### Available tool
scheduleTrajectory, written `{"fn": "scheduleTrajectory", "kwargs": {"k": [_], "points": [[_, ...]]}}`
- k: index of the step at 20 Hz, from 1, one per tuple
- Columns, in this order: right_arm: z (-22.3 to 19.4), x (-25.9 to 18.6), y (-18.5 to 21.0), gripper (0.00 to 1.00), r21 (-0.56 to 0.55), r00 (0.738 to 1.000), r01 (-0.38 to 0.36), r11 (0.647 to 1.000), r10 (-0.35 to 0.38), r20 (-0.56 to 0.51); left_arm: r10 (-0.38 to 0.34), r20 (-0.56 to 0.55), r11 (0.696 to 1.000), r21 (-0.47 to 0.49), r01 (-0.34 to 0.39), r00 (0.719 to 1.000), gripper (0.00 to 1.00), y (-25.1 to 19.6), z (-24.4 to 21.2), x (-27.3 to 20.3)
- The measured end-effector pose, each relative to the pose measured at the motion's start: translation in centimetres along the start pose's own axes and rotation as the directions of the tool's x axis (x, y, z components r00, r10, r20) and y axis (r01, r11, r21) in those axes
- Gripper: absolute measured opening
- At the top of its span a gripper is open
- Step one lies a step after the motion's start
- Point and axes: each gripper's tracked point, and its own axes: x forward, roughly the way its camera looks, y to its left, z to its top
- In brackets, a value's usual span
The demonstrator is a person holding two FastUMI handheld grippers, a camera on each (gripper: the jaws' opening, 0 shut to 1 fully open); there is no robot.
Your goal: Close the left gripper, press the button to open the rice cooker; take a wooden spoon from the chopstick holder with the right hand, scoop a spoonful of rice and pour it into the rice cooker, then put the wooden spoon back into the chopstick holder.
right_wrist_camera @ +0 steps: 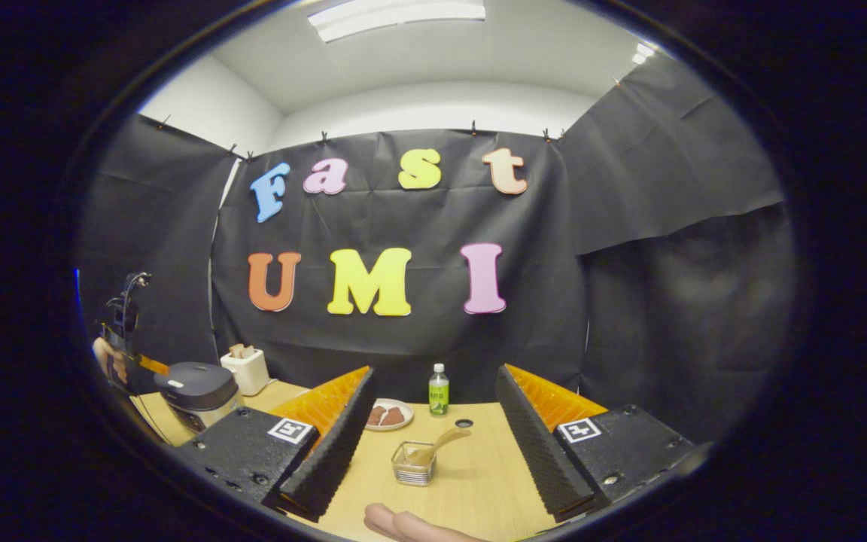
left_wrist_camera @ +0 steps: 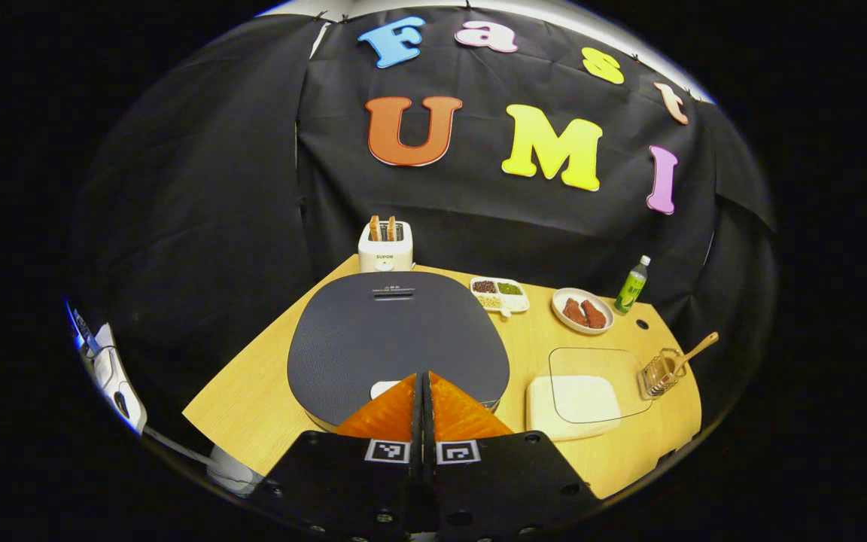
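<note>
The rice cooker [left_wrist_camera: 396,339], with its dark lid down, stands just ahead of my left gripper [left_wrist_camera: 424,376]. That gripper is shut, its fingers together above the lid's near edge, beside a small white button [left_wrist_camera: 382,388]. A clear chopstick holder [left_wrist_camera: 658,374] on the right holds the wooden spoon [left_wrist_camera: 695,351]. Beside it lies a white rice container [left_wrist_camera: 570,406] under a clear lid. My right gripper [right_wrist_camera: 433,373] is open, with the holder [right_wrist_camera: 413,462] and the spoon [right_wrist_camera: 442,439] on the table between its fingers, untouched. The left gripper [right_wrist_camera: 149,366] hangs over the cooker [right_wrist_camera: 196,388].
A white toaster [left_wrist_camera: 384,247] with bread stands behind the cooker. A compartment dish of beans [left_wrist_camera: 500,294], a plate of meat [left_wrist_camera: 582,310] and a green bottle [left_wrist_camera: 632,284] line the table's back. A person's fingers [right_wrist_camera: 407,525] show at the near edge.
</note>
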Motion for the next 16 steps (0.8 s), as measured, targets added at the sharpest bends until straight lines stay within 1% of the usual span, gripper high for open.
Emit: {"fn": "scheduleTrajectory", "kwargs": {"k": [2,5,6,7,8,10,11,12,13,16], "points": [[-0.2,0.0,0.2,1.0,0.024,1.0,-0.007,1.0,0.007,0.005,0.015,-0.012,1.0,0.002,-0.015,1.0,0.0,0.3,-0.2,0.6],[-0.9,0.3,0.3,1.0,0.04,1.0,-0.015,0.999,0.015,0.0,0.014,-0.03,0.999,-0.035,-0.015,0.999,0.0,0.6,-0.7,1.8],[-1.1,0.3,0.3,1.0,0.038,1.0,-0.013,0.999,0.013,0.001,0.002,-0.053,0.999,-0.052,-0.004,0.999,0.0,0.3,-1.4,1.9],[-1.2,0.4,0.2,1.0,0.033,1.0,-0.009,0.999,0.009,0.004,-0.005,-0.038,0.998,-0.055,0.003,0.999,0.0,0.3,-1.1,1.9],[-1.4,0.5,0.1,1.0,0.027,1.0,-0.005,1.0,0.005,0.007,-0.013,-0.057,0.998,-0.058,0.01,0.998,0.0,0.3,-1.5,2.0],[-1.6,0.4,0.3,1.0,0.027,1.0,-0.006,1.0,0.005,0.01,-0.032,-0.075,0.995,-0.095,0.024,0.997,0.0,0.1,-2.2,1.9],[-1.9,0.4,0.5,1.0,0.034,1.0,-0.008,0.999,0.008,0.004,-0.028,-0.066,0.996,-0.088,0.022,0.997,0.0,0.1,-2.3,2.2],[-1.9,0.5,0.8,1.0,0.043,1.0,-0.014,0.999,0.014,0.0,-0.017,-0.045,0.998,-0.055,0.015,0.999,0.0,0.2,-2.3,2.1],[-2.0,0.6,1.1,1.0,0.052,1.0,-0.017,0.999,0.017,-0.006,-0.007,-0.05,0.999,-0.048,0.005,0.999,0.0,0.4,-2.5,2.1],[-2.4,0.7,1.4,1.0,0.063,1.0,-0.012,0.998,0.014,-0.027,0.011,-0.058,0.997,-0.075,-0.015,0.998,0.0,0.2,-2.2,2.0]]}}
